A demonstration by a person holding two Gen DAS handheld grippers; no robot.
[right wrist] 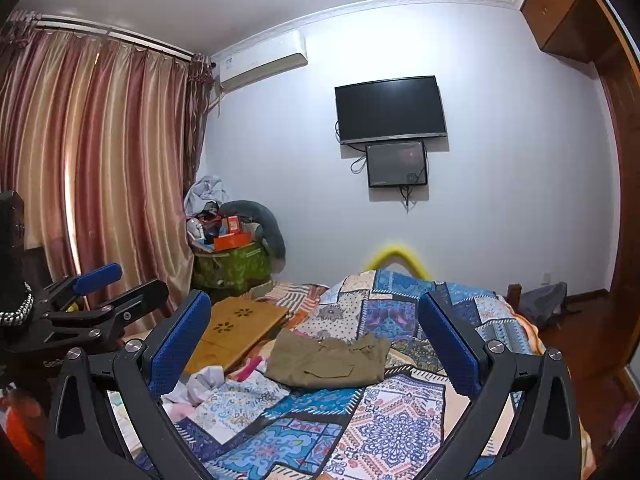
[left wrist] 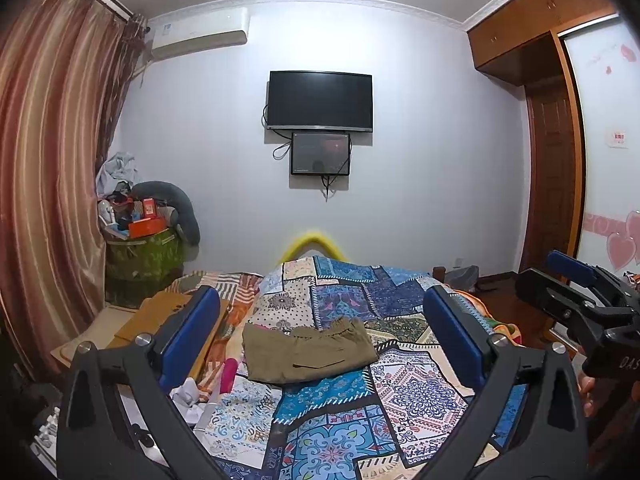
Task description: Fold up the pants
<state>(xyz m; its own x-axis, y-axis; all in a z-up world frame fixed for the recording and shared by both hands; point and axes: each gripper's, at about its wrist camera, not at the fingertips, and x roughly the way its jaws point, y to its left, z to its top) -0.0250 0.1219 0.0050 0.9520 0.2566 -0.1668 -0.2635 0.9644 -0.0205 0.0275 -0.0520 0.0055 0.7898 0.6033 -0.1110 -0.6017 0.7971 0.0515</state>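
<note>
Olive-green pants (left wrist: 310, 352) lie folded into a compact rectangle on the patchwork bedspread (left wrist: 400, 392); they also show in the right wrist view (right wrist: 328, 360). My left gripper (left wrist: 320, 332) is open and empty, held above the bed short of the pants. My right gripper (right wrist: 316, 344) is also open and empty, beside the left one. The right gripper shows at the right edge of the left wrist view (left wrist: 572, 280). The left gripper shows at the left edge of the right wrist view (right wrist: 108, 284).
A wooden lap tray (right wrist: 236, 332) lies on the bed left of the pants, with white and pink clothes (right wrist: 208, 380) near it. A cluttered green bin (right wrist: 232, 264) stands in the corner by the curtain (right wrist: 96, 168). A TV (right wrist: 390, 108) hangs on the far wall.
</note>
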